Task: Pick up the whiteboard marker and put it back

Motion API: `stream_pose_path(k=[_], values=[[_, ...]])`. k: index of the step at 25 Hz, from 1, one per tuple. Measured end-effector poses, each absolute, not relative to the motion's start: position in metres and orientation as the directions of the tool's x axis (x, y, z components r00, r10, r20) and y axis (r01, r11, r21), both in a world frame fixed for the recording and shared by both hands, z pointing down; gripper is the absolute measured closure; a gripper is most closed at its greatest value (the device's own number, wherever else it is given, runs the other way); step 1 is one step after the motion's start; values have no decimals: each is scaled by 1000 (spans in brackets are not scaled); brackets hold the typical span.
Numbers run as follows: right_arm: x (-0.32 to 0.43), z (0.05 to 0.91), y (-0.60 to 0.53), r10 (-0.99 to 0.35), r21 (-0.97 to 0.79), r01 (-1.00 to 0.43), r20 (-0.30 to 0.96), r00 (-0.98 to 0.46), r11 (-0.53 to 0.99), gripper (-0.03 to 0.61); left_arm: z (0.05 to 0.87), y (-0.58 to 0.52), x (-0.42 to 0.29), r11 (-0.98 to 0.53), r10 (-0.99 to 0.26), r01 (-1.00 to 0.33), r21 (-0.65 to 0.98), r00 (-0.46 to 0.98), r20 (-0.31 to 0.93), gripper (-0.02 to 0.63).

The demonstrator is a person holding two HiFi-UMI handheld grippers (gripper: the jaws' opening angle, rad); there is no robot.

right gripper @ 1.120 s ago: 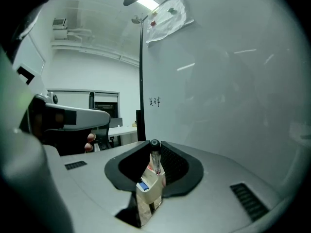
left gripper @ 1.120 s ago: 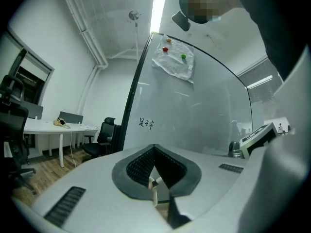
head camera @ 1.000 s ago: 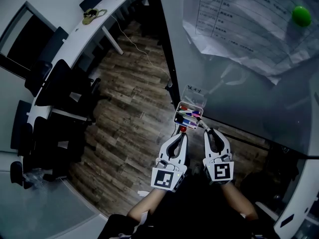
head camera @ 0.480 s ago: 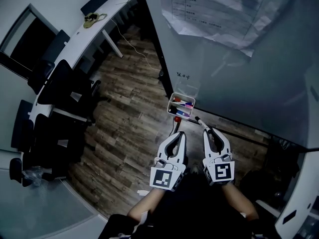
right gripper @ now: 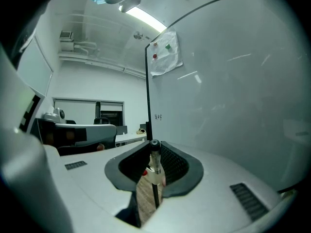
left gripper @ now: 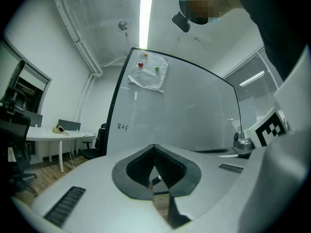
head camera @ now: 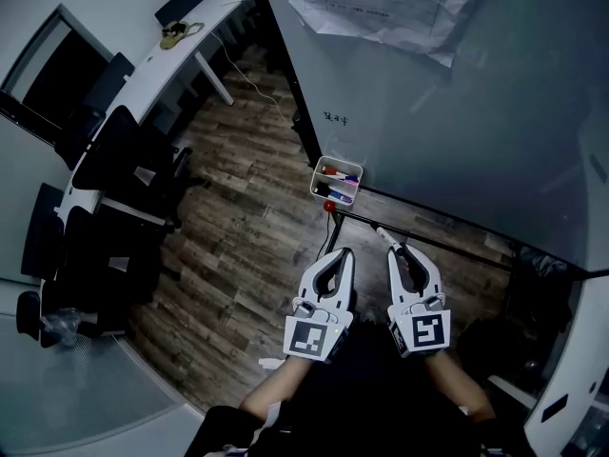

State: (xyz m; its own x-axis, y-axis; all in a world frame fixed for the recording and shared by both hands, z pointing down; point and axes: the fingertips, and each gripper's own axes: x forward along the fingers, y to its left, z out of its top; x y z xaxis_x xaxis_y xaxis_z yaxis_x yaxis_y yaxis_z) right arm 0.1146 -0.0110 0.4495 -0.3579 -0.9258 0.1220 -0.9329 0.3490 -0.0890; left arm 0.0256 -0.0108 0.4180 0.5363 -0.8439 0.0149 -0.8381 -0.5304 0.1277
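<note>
Slim, round whiteboard marker (right gripper: 154, 155) is pinched at the tips of the right gripper's (head camera: 394, 248) ribbed dark pads. Left gripper (head camera: 346, 253) is clenched, empty. A small marker tray (head camera: 315, 185) hangs farther off on the glossy whiteboard (head camera: 457, 112).

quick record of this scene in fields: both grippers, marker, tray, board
left gripper: shut, nothing between the jaws
right gripper: shut on the marker
marker: sticks out past the jaw tips, toward the whiteboard
tray: fixed near the board's lower left corner, holds other markers
marker to tray: apart, tray ahead and to the left of the marker tip
paper: stuck high on the board
task state: marker picked up, not yet back in the tray
</note>
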Motion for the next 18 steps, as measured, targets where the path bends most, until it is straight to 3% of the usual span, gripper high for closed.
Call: stream_pose_path(k=[18], values=[[124, 445, 16, -918, -96, -919, 71, -390, 383, 500, 413, 15, 37, -521, -852, -847, 101, 523, -9, 606]])
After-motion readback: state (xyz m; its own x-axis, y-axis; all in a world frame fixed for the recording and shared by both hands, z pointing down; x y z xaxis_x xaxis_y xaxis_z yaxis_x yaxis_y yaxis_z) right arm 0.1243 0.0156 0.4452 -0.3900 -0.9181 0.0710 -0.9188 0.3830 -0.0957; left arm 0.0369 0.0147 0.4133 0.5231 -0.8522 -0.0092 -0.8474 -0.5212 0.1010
